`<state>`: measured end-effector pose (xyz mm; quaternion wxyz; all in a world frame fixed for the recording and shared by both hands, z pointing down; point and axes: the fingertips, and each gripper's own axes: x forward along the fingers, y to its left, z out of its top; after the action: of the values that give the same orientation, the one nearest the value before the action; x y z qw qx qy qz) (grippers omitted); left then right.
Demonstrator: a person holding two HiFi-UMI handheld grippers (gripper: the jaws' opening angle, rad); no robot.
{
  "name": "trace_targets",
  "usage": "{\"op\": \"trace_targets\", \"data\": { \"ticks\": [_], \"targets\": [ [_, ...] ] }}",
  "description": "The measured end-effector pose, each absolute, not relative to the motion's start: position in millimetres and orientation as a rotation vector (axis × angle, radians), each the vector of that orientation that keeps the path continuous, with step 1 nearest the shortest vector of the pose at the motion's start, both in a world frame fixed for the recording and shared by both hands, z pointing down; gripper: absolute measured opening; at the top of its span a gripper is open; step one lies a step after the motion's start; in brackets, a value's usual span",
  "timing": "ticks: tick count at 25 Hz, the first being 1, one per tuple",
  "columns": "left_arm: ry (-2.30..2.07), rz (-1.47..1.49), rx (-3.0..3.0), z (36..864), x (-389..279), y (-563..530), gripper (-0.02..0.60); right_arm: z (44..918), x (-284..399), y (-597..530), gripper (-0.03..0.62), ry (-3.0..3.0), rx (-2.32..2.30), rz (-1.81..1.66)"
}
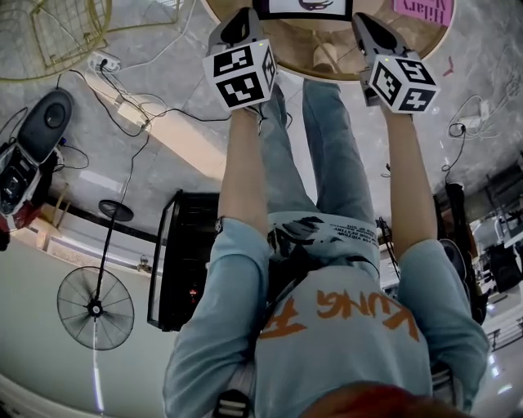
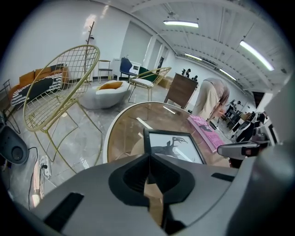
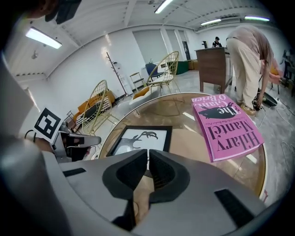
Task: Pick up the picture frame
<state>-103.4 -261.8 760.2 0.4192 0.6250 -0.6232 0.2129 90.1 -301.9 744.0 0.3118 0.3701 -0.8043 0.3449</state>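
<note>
The black picture frame (image 2: pixel 173 146) with a dark animal print lies flat on the round brown table (image 2: pixel 122 133). It also shows in the right gripper view (image 3: pixel 140 139) and at the top edge of the head view (image 1: pixel 302 6). My left gripper (image 2: pixel 148 156) hangs above the table's near edge, just short of the frame, its jaw tips meeting with nothing held. My right gripper (image 3: pixel 148 159) hovers before the frame's other near corner, its jaws a narrow slit apart and empty. In the head view both grippers, left (image 1: pixel 237 23) and right (image 1: pixel 368 28), flank the frame.
A pink book (image 3: pixel 228 126) lies on the table right of the frame. Gold wire chairs (image 2: pixel 60 87) stand left of the table. A person (image 3: pixel 251 55) bends over behind it. On the floor are a fan (image 1: pixel 96 306), cables and a power strip (image 1: pixel 122 106).
</note>
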Motion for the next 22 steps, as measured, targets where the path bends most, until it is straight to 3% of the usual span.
{"op": "trace_targets", "data": {
  "ticks": [7, 9, 11, 22],
  "targets": [
    [-1.486, 0.546, 1.579, 789, -103, -276, 0.023, 782, 94, -324, 0.091, -2.084, 0.981, 0.948],
    [-1.462, 0.554, 1.589, 795, -99, -281, 0.053, 789, 96, -332, 0.103, -2.083, 0.988, 0.954],
    [-1.443, 0.560, 1.592, 800, -96, -285, 0.106, 794, 97, -337, 0.104, -2.082, 0.994, 0.971],
    [-1.394, 0.528, 1.565, 820, -93, -304, 0.106, 818, 94, -349, 0.104, -2.013, 1.020, 1.025]
  ]
}}
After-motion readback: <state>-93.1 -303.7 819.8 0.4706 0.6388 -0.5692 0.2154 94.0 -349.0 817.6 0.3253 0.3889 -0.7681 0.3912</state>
